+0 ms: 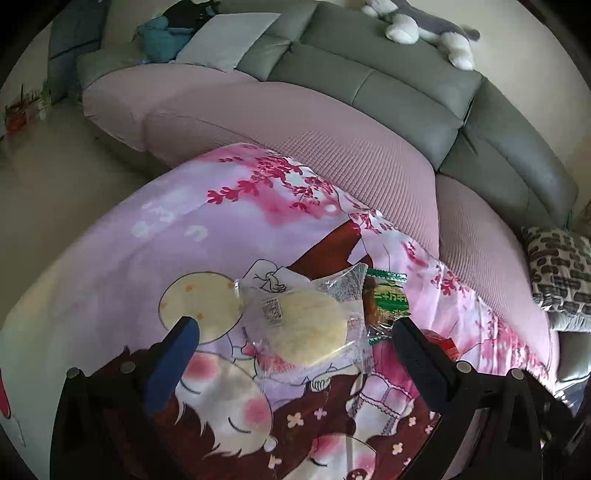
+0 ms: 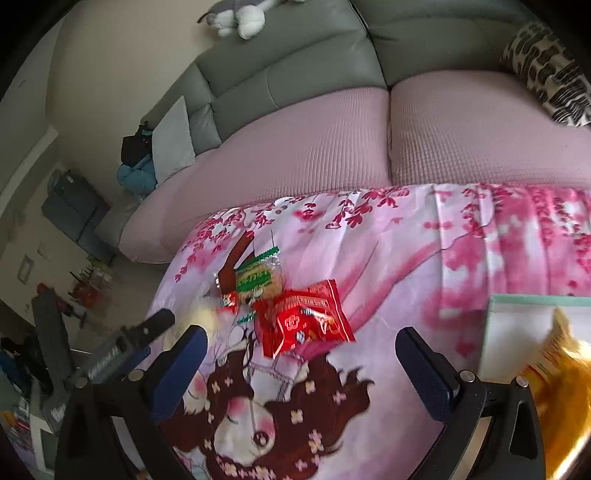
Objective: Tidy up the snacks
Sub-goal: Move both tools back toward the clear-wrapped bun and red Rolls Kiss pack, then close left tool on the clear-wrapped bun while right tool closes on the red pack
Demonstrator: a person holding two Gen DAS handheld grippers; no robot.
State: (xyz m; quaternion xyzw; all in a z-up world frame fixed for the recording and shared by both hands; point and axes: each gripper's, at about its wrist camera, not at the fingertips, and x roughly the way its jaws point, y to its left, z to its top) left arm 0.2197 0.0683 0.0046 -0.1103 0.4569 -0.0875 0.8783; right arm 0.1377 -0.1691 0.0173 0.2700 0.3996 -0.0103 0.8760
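Observation:
A pale round cake in a clear wrapper [image 1: 306, 325] lies on the pink cartoon cloth [image 1: 155, 258], between and just ahead of my open left gripper [image 1: 295, 332]. A green-wrapped snack [image 1: 386, 302] lies right beside it, and a red packet [image 1: 441, 341] peeks out behind the right finger. In the right wrist view the red packet [image 2: 304, 319] lies just ahead of my open, empty right gripper [image 2: 301, 341], overlapping the green snack [image 2: 256, 280]. The left gripper [image 2: 155, 325] shows there at the left, over the blurred cake [image 2: 203, 317].
A pale box with a green rim [image 2: 517, 306] holding a yellow-orange packet [image 2: 561, 354] stands at the right. A pink-covered sofa seat [image 2: 314, 140] with a grey back [image 1: 369, 77] lies behind the cloth. A patterned cushion [image 1: 561, 269] and a plush toy [image 1: 424, 26] are on the sofa.

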